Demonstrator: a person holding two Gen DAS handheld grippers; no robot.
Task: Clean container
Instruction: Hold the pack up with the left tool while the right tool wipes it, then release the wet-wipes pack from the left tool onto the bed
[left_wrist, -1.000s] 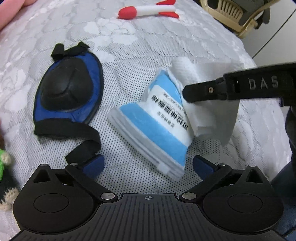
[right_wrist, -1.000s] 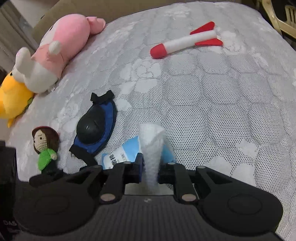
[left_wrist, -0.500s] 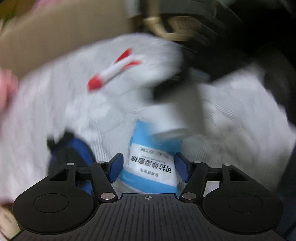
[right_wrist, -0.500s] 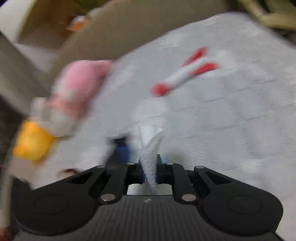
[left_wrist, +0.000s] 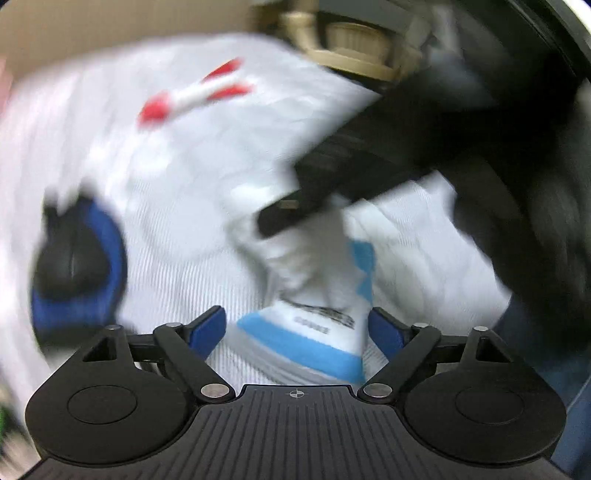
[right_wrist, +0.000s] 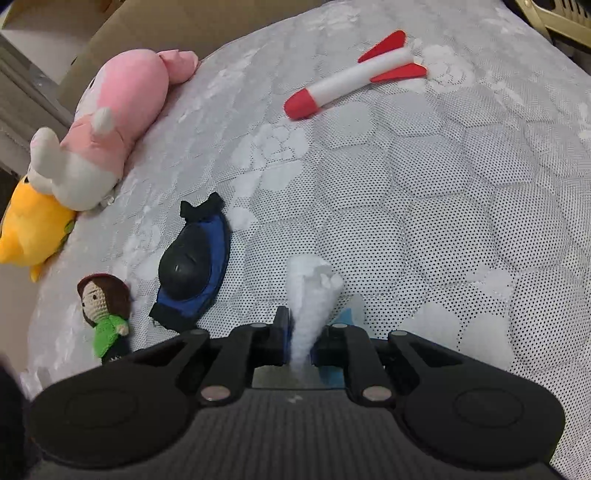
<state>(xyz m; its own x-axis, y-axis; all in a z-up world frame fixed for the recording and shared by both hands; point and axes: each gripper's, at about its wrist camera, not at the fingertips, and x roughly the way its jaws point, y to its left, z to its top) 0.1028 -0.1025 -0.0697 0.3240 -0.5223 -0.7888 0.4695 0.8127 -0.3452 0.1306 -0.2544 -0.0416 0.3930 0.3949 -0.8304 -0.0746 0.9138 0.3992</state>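
Wipe pinched, pack between parting jaws
Right gripper (right_wrist: 300, 341) clamps the white wipe (right_wrist: 308, 295); left gripper (left_wrist: 297, 326) is opening around the blue-and-white pack (left_wrist: 314, 339), pads clear.

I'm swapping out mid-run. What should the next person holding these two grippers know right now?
Right gripper: shut on the white wipe, which stands up between its fingers.
Left gripper: jaws opening, the blue-and-white wipe pack lies between its fingers; that view is blurred, so contact is unclear.
Things: pack on the quilted mattress, near the blue-and-black pad. The toy rocket and the plush toys lie further off.
Done: a wipe is in the right gripper.
Left: no container to clean shows in either view, so find it first, then wipe it.
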